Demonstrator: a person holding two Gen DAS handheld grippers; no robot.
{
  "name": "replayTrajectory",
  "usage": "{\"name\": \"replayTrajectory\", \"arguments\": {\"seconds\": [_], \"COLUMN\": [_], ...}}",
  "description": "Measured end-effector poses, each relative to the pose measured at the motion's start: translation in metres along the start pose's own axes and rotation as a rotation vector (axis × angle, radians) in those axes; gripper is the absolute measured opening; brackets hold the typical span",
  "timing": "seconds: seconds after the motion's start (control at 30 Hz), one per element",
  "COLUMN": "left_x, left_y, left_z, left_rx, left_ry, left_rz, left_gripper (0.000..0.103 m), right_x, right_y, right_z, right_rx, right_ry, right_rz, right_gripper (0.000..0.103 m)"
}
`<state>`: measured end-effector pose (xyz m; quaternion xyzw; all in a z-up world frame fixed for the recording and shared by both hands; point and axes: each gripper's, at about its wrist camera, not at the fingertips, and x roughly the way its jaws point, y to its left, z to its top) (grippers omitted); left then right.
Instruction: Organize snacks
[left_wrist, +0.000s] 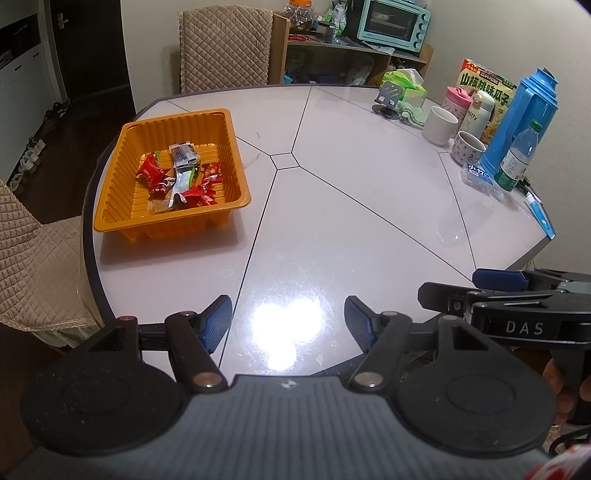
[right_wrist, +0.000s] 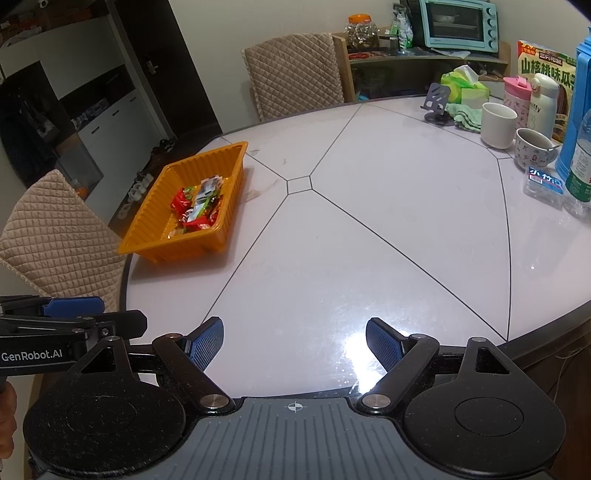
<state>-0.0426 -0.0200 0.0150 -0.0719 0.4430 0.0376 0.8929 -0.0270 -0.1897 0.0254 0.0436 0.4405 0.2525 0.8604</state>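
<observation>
Both grippers, left (left_wrist: 288, 321) and right (right_wrist: 294, 343), hang near, fingers spread, empty. Snacks (left_wrist: 179, 177) already sit in the tray (left_wrist: 110, 210), far left. I'd judge nothing loose remains; check the table (left_wrist: 369, 184) before reaching.

Black hand-held gripper (left_wrist: 288, 317), ribbed blue pads (left_wrist: 216, 323), brass rivets

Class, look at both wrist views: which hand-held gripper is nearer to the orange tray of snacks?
Left. The left hand-held gripper sits open at the table's near edge, the orange tray ahead to its left. The right hand-held gripper, also open, is on the left one's far side.
</observation>
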Motion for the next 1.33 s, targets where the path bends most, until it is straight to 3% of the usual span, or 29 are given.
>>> {"name": "replayTrajectory", "arguments": {"seconds": [1.33], "left_x": [-0.0045], "left_y": [-0.0071], "left_z": [-0.0022], "left_rx": [-0.007], "left_ry": [-0.023], "left_rz": [0.011], "left_gripper": [0.065], "right_x": [-0.0004], "right_y": [-0.0014], "right_z": [0.002], "right_rx": [-0.001], "right_ry": [-0.008], "right_rz": [0.006], "right_gripper": [0.084]}}
